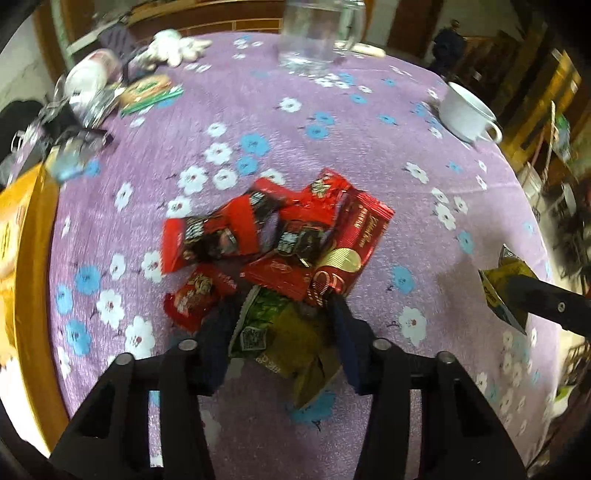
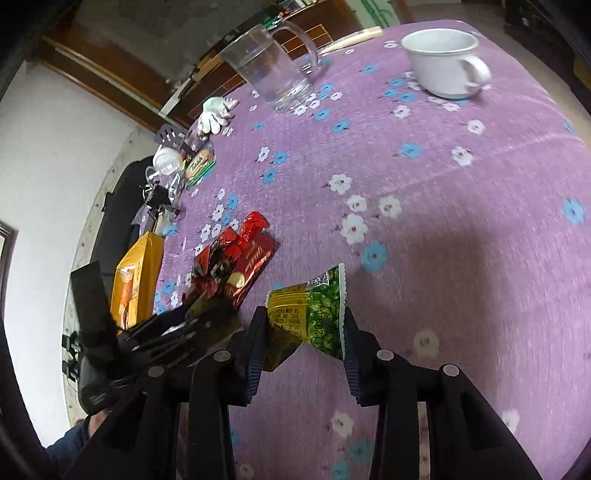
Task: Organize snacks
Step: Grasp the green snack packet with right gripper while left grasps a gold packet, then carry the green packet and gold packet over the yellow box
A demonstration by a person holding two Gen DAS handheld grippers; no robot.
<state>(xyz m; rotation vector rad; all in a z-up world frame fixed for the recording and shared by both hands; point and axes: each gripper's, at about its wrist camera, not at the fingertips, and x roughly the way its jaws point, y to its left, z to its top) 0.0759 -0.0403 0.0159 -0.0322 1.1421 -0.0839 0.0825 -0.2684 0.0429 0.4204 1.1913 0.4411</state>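
Observation:
A pile of red snack packets (image 1: 273,236) lies mid-table on the purple flowered cloth; it also shows in the right wrist view (image 2: 236,258). My left gripper (image 1: 282,314) is shut on a green-and-gold snack packet (image 1: 284,336) at the pile's near edge. My right gripper (image 2: 304,325) is shut on a second green-and-gold packet (image 2: 314,310) and holds it above the cloth, to the right of the pile. That packet and the right gripper show at the right edge of the left wrist view (image 1: 506,288).
A white mug (image 1: 467,110) stands at the far right, and a clear glass pitcher (image 1: 317,33) at the back. An orange box (image 2: 138,277) stands left of the pile. A white glove (image 2: 216,112), a white jar (image 2: 168,160) and small clutter lie along the left edge.

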